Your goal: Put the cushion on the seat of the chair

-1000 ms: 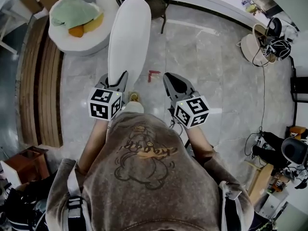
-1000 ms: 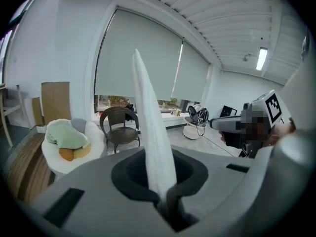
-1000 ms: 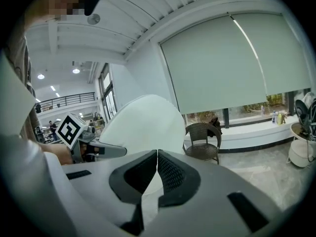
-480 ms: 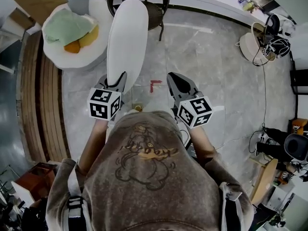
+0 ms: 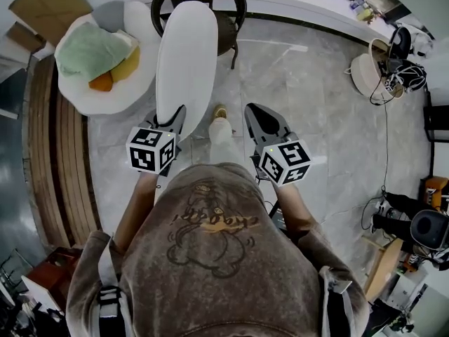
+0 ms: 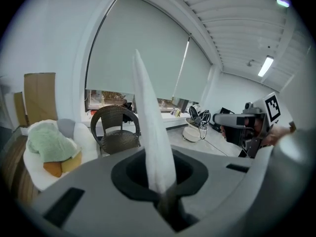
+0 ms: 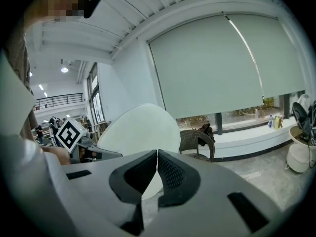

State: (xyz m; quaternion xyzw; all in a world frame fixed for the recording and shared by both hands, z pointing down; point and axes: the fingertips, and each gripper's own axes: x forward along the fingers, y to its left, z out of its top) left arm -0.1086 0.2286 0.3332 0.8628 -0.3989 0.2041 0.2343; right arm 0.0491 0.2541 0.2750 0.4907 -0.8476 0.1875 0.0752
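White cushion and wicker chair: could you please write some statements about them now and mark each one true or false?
1. The fingers of the left gripper clamp the white cushion. True.
2. The white cushion lies on the seat of the wicker chair. False: it is held in the air, short of the chair.
3. The right gripper grips the cushion too. False: it is shut on nothing.
4. A green pillow lies on the white round armchair. True.
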